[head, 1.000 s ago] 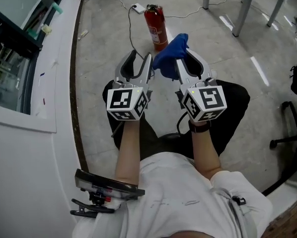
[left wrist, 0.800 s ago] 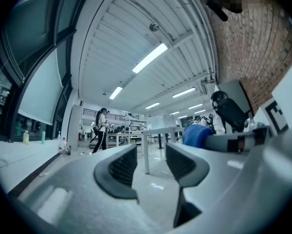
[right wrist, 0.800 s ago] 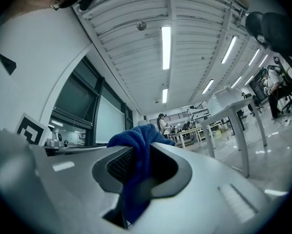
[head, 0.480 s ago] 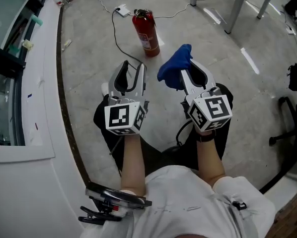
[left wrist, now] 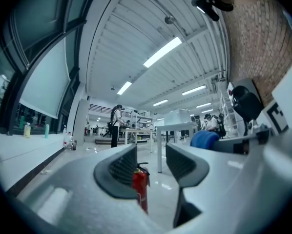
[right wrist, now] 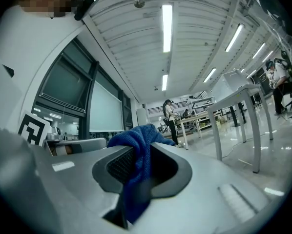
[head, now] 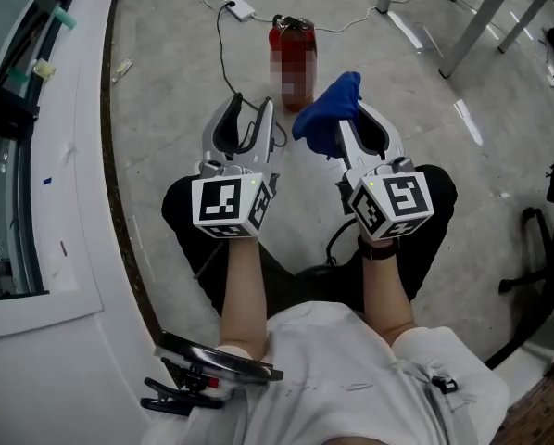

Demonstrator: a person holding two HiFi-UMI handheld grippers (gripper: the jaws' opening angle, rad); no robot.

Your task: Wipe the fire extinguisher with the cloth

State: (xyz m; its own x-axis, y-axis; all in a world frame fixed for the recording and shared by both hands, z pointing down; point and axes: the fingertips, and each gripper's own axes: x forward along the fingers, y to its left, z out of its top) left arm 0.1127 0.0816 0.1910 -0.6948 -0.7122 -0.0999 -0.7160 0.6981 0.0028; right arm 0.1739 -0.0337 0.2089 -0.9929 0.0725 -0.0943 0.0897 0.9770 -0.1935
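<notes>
Both grippers now sit nearer the upright red fire extinguisher on the floor than half a second ago: right gripper pinches the blue cloth just beside it, left gripper is spread and empty, so wiping looks imminent.

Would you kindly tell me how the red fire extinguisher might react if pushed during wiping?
The fire extinguisher stands upright, tall and narrow, so a push near its top could probably tip it. The floor looks smooth, so a low push may slide it. Its body seems rigid, likely fairly heavy.
</notes>
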